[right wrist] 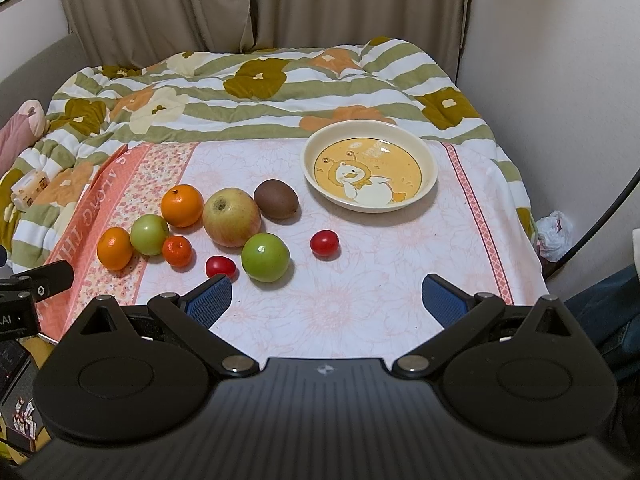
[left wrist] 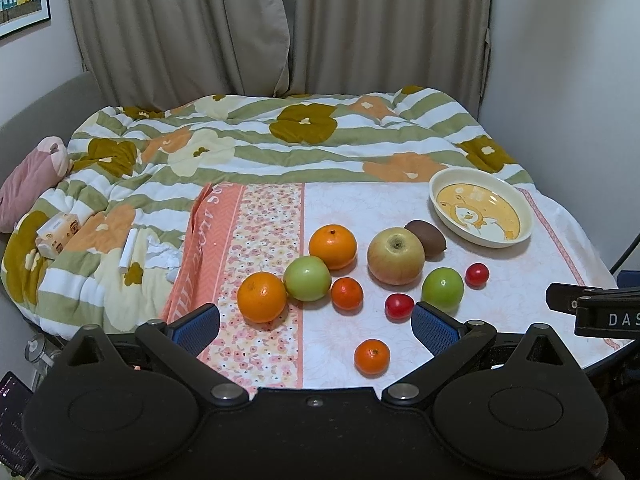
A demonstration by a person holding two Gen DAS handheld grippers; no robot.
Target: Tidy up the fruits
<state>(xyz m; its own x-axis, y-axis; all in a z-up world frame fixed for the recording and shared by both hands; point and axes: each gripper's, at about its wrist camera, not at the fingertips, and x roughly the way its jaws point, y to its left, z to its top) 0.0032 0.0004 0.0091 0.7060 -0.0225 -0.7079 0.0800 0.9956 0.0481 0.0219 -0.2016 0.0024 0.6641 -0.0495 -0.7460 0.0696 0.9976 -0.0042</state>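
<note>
Fruit lies loose on the pink-and-white cloth (right wrist: 360, 320), none of it yet in the cream duck plate (right wrist: 430, 184), which sits bare at the far right of the cloth; judged from that, sorting has not begun and the plate is the likely destination; the cluster crowds left of centre: big yellow-red apple (right wrist: 232, 218) with the brown kiwi (right wrist: 277, 199) just beside it toward the plate, far orange (right wrist: 182, 205) touching or nearly touching the apple's left flank, a green apple (right wrist: 149, 234) wedged between that and the near orange (right wrist: 115, 248), a small mandarin (right wrist: 177, 251) just in front; a second green apple (right wrist: 265, 257) stands forward of the big one, flanked by two cherry tomatoes, one (right wrist: 220, 267) near the right tongs' left pad, the other (right wrist: 324, 243) well clear toward the plate; one more mandarin (left wrist: 372, 357) sits alone nearest the left tongs, seen only in the left view; left gripper (left wrist: 316, 322) is held low and level at the near edge, aimed over the cluster, jaws spread wide, nothing between the blue pads; right gripper (right wrist: 328, 300) sits likewise at the near edge, pointed across bare cloth toward the plate, jaws fully apart and holding nothing; both poses read as a start stance; the outlying tomato or lone mandarin looks easiest to lift without nudging neighbours.
</note>
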